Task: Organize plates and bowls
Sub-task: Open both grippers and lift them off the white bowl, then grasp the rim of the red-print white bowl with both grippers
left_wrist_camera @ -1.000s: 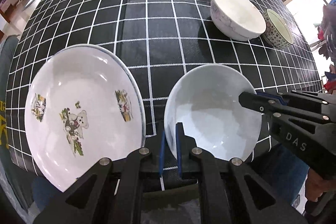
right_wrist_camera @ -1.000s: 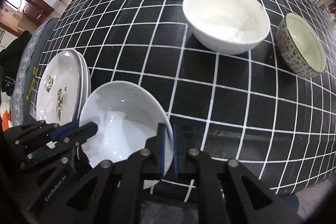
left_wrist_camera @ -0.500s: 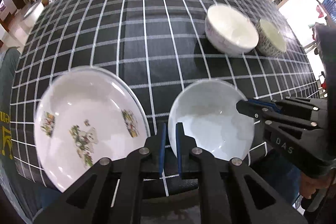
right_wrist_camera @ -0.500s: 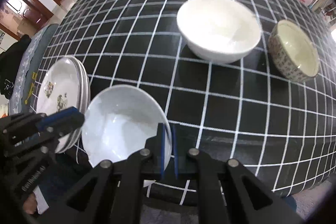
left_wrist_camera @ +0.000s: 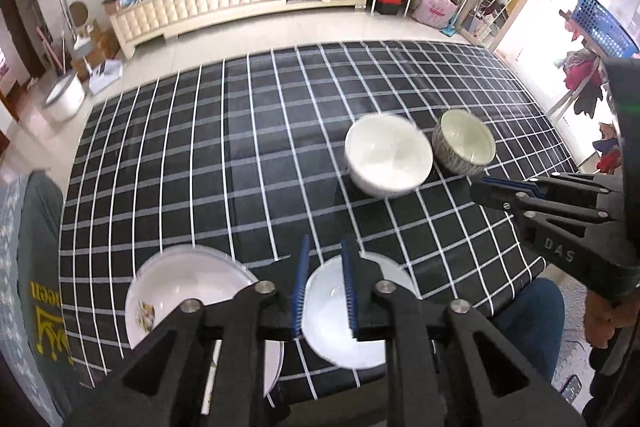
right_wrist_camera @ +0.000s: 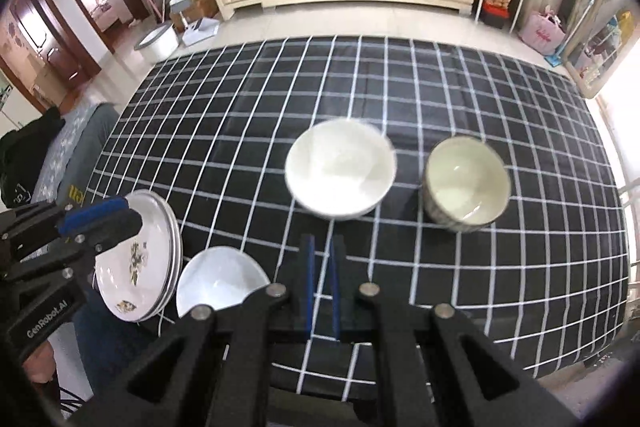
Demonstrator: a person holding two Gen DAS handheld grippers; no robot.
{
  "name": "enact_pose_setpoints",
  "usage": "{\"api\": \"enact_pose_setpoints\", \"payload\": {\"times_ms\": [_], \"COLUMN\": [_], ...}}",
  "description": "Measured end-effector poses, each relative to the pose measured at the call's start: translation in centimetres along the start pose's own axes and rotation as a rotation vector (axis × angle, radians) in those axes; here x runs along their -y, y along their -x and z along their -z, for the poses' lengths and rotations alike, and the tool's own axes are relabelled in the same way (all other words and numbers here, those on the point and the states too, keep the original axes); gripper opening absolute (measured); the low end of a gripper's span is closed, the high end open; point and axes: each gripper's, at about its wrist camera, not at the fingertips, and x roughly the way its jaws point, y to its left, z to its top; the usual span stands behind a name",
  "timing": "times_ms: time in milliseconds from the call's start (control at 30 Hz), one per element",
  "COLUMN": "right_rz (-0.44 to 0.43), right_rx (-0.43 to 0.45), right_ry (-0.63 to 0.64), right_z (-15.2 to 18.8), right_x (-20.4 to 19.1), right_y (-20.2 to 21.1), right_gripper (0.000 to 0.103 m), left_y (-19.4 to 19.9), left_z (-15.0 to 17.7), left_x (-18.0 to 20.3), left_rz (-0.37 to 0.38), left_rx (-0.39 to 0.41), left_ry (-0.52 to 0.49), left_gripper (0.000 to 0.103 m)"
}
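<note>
A stack of white plates with a bear print (left_wrist_camera: 180, 291) (right_wrist_camera: 140, 267) lies at the table's near left edge. A plain white shallow bowl (left_wrist_camera: 332, 323) (right_wrist_camera: 218, 281) sits right of it. A white deep bowl (left_wrist_camera: 388, 157) (right_wrist_camera: 340, 169) and a patterned bowl (left_wrist_camera: 464, 143) (right_wrist_camera: 466, 183) stand mid-right. My left gripper (left_wrist_camera: 324, 287) is raised above the shallow bowl, slightly open and empty. My right gripper (right_wrist_camera: 320, 287) is raised too, its jaws a narrow gap apart, holding nothing.
The table has a black cloth with a white grid (left_wrist_camera: 240, 155). Its near edge (right_wrist_camera: 400, 367) is just below both grippers. A cream cabinet (left_wrist_camera: 240, 3) and shelves stand across the floor behind the table.
Both grippers let go of the shallow bowl's rim and rose up and back. The left one opened a little. The bowl stays on the table beside the plates.
</note>
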Motion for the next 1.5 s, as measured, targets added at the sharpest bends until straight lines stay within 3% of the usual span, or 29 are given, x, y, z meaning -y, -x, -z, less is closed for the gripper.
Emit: {"api": "enact_pose_setpoints", "payload": {"times_ms": [133, 200, 267, 333, 500, 700, 933, 1433, 1500], "right_rz": [0.028, 0.018, 0.011, 0.012, 0.006, -0.018, -0.045, -0.038, -0.033], "right_rx": [0.011, 0.004, 0.002, -0.006, -0.066, -0.165, -0.249, -0.295, -0.302], "right_ry": [0.013, -0.001, -0.020, -0.029, -0.049, -0.103, -0.167, -0.139, -0.140], "right_z": [-1.5, -2.3, -3.1, -3.9, -5.5, -6.7, -6.7, -7.4, -7.3], "right_x": [0.8, 1.4, 2.0, 2.6, 3.7, 5.1, 6.7, 7.2, 7.2], "right_y": [0.5, 0.3, 0.0, -0.5, -2.9, -6.4, -10.1, -13.7, -14.1], "right_gripper": [0.011, 0.019, 0.030, 0.034, 0.035, 0.035, 0.035, 0.035, 0.035], "left_y": [-0.6, -1.1, -1.9, -3.1, -5.2, -8.1, -12.7, -17.9, -18.4], "left_z": [-2.2, -3.0, -3.8, -4.8, -6.6, -8.1, -9.0, -9.6, -9.6], "left_x": [1.1, 1.3, 1.5, 1.5, 1.8, 1.8, 1.5, 1.1, 1.0], "left_rz": [0.006, 0.032, 0.056, 0.085, 0.064, 0.112, 0.082, 0.099, 0.099], "left_rx": [0.002, -0.011, -0.028, -0.065, -0.109, -0.166, -0.250, -0.301, -0.309], "left_ry": [-0.027, -0.011, 0.000, 0.007, 0.012, 0.017, 0.028, 0.043, 0.037], "left_gripper": [0.017, 0.028, 0.033, 0.036, 0.038, 0.040, 0.040, 0.040, 0.034]}}
